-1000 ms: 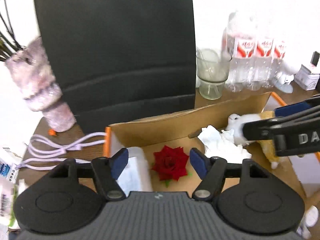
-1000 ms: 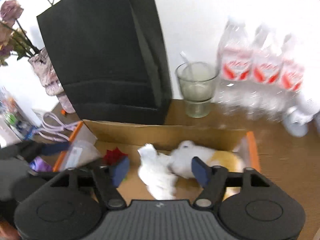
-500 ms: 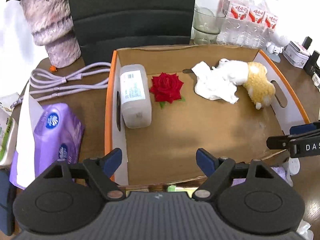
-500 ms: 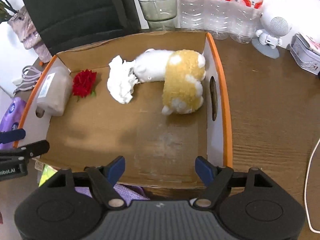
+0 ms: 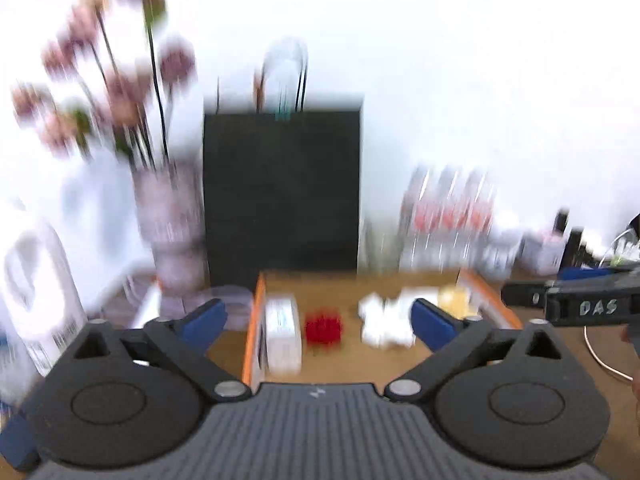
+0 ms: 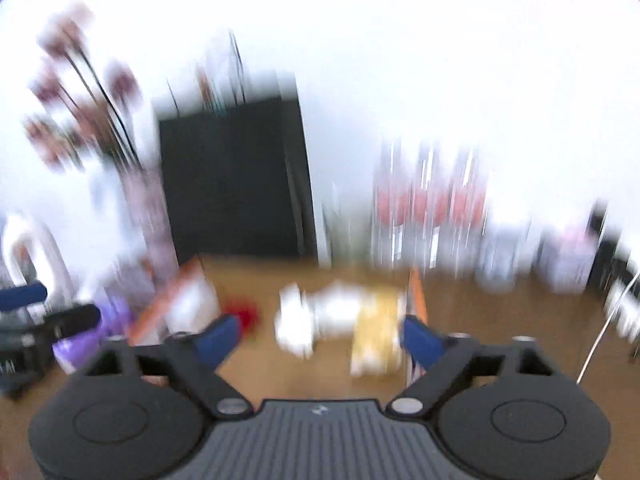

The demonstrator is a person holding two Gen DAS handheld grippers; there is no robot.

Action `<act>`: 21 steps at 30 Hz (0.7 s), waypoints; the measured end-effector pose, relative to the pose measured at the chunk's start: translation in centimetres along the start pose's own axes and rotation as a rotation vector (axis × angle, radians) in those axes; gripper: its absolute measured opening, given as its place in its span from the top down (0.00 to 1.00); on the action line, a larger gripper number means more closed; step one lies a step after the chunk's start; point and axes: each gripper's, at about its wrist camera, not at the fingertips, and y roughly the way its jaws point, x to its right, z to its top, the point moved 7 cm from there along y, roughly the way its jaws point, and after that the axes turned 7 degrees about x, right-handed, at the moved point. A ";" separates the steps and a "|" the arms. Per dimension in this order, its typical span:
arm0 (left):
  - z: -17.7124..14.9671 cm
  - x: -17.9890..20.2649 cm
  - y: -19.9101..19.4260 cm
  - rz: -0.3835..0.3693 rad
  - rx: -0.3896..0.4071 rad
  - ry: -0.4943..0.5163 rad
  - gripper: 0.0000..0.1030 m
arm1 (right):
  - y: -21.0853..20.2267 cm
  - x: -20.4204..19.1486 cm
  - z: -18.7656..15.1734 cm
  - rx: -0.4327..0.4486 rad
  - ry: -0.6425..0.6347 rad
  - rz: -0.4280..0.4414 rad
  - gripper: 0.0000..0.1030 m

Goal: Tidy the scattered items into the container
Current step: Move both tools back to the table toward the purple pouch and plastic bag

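Observation:
Both views are motion-blurred. The cardboard box [image 5: 251, 332] with orange rims lies ahead on the wooden table. In it lie a white bottle [image 5: 282, 334], a red rose [image 5: 323, 327], crumpled white tissue [image 5: 382, 322] and a white-and-yellow plush toy [image 5: 454, 300]. In the right wrist view the box [image 6: 416, 300] holds the rose [image 6: 245, 314], tissue [image 6: 294, 328] and plush [image 6: 374, 328]. My left gripper [image 5: 318, 322] is open and empty, back from the box. My right gripper [image 6: 320, 338] is open and empty too.
A black paper bag [image 5: 282, 192] stands behind the box, a vase of pink flowers [image 5: 170, 220] to its left, water bottles [image 5: 452, 220] to its right. A purple tissue pack [image 6: 86, 330] lies left of the box. The other gripper [image 5: 580, 306] shows at right.
Both grippers have drawn back from above the box and tilted up toward level, so the wall and flowers now fill the views. Both stay open and empty.

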 end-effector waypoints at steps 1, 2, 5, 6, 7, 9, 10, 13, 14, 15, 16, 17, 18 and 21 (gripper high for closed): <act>-0.4 0.5 -1.3 -0.002 0.052 0.017 0.00 | -1.5 -0.4 -0.2 0.073 -0.008 0.003 0.01; -0.8 0.9 -2.1 -0.002 0.080 0.030 0.00 | -2.9 -0.8 -0.5 0.123 -0.018 0.003 0.01; -2.0 1.1 -4.4 0.024 0.113 0.029 0.00 | -5.8 -1.7 -1.3 0.179 -0.049 -0.032 0.01; -2.3 0.9 -5.6 0.033 0.123 0.013 0.00 | -6.9 -2.0 -1.6 0.192 -0.058 -0.039 0.01; -2.7 0.7 -6.9 0.037 0.134 -0.008 0.00 | -8.3 -2.1 -1.9 0.206 -0.061 -0.045 0.01; -4.0 0.1 -10.1 0.050 0.149 -0.029 0.00 | -11.1 -2.0 -3.2 0.210 -0.043 -0.061 0.00; -4.8 -0.2 -11.7 0.061 0.151 -0.025 0.00 | -12.6 -2.1 -4.2 0.199 -0.032 -0.065 0.00; -8.0 -0.8 -16.3 0.083 0.125 -0.065 0.00 | -17.3 -2.5 -7.9 0.189 -0.036 -0.031 0.00; -9.1 -0.6 -17.2 0.065 0.096 -0.095 0.00 | -18.7 -2.4 -9.0 0.200 -0.034 -0.035 0.00; -10.0 -0.2 -17.7 0.041 0.064 -0.115 0.00 | -19.9 -2.4 -10.0 0.212 -0.019 -0.043 0.00; -10.8 0.1 -17.9 0.019 0.034 -0.124 0.00 | -20.8 -2.3 -10.8 0.218 0.002 -0.049 0.00; -11.3 0.4 -17.9 0.013 0.015 -0.118 0.00 | -21.2 -2.4 -11.5 0.211 0.013 -0.051 0.00; -11.6 0.7 -17.6 0.010 0.007 -0.105 0.00 | -21.2 -2.5 -12.1 0.192 0.005 -0.049 0.00; -11.8 1.3 -15.8 -0.008 -0.013 -0.085 0.01 | -19.4 -2.7 -12.9 0.124 -0.050 -0.054 0.00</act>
